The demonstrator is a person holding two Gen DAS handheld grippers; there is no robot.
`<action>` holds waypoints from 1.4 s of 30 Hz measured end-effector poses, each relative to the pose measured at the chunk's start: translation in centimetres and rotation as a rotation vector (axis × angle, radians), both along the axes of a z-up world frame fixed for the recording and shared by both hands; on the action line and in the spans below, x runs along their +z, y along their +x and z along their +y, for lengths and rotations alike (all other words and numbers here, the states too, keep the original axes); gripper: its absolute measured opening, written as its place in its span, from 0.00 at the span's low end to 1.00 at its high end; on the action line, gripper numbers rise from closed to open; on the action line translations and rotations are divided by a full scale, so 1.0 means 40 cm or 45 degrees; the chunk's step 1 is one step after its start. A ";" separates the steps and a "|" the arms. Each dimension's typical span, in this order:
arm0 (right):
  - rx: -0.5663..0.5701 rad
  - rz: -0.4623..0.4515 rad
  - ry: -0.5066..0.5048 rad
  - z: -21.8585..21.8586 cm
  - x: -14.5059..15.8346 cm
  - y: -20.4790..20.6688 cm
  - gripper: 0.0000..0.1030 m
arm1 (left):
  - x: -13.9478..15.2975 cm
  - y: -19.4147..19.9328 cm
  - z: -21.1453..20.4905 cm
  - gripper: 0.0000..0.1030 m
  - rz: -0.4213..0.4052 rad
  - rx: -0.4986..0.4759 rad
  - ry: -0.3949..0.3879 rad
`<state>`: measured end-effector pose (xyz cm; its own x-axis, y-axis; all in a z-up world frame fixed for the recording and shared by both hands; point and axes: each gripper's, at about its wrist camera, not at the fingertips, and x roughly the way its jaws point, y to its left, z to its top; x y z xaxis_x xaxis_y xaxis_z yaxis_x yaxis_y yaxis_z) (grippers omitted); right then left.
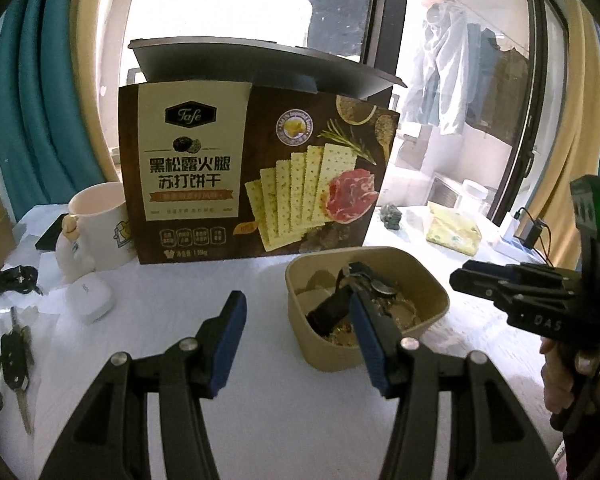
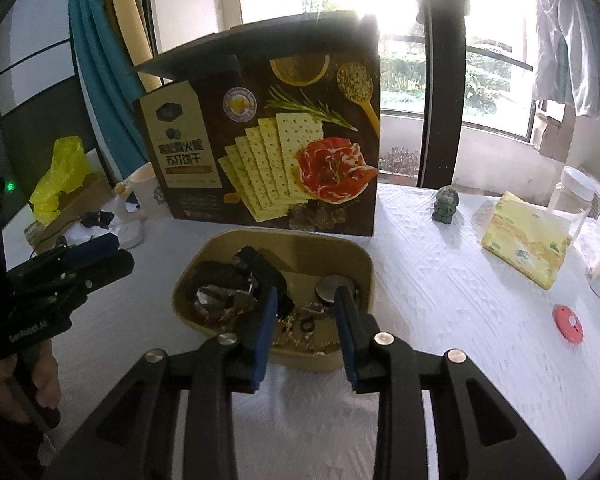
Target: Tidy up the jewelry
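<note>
Plainly the whole matter turns on the tan bowl [image 2: 274, 292] of jewelry, which sits on the white tabletop [image 2: 440, 300] just in front of the cracker box [image 2: 268, 136] and lies straight ahead of and below the right claw [image 2: 307, 312]. In the right wrist view that claw hangs directly over the bowl's near rim, its blue pads parted with nothing pressed between them, so it reads as released. Framed between the pads are small pieces on the bowl floor, among them a round silver disc [image 2: 334, 287], while a dark watch strap [image 2: 256, 270] with a crumpled foil-like piece lies to the left of that gap, its length running roughly across the bowl. The left claw [image 1: 296, 322] stands released too, wider apart, and sits off to the bowl's left: in its own view only its right pad overlaps the bowl, the other hanging over bare tabletop. So the right claw is judged the nearer and better aligned; a short forward dip would put it among the pieces, whereas the left would first have to shift sideways.
</note>
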<state>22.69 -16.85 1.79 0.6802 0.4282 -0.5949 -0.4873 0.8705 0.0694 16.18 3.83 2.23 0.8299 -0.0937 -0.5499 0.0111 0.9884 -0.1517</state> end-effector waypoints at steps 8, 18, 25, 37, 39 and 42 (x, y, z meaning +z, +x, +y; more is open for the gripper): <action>-0.010 -0.007 0.011 -0.034 0.006 -0.069 0.37 | 0.005 -0.028 -0.030 0.52 0.059 0.000 0.034; -0.074 -0.090 0.023 -0.115 0.052 -0.157 0.44 | 0.068 -0.074 -0.090 0.53 0.010 -0.031 0.073; -0.140 -0.191 0.035 -0.177 0.112 -0.215 0.50 | 0.133 -0.103 -0.114 0.78 -0.080 -0.004 0.126; -0.176 -0.366 0.015 -0.238 0.225 -0.327 0.61 | 0.212 -0.194 -0.112 0.95 -0.212 0.110 0.155; -0.185 -0.371 0.022 -0.245 0.228 -0.335 0.62 | 0.211 -0.199 -0.107 0.96 -0.206 0.119 0.179; -0.199 -0.346 0.031 -0.249 0.215 -0.332 0.62 | 0.202 -0.199 -0.096 0.96 -0.189 0.100 0.148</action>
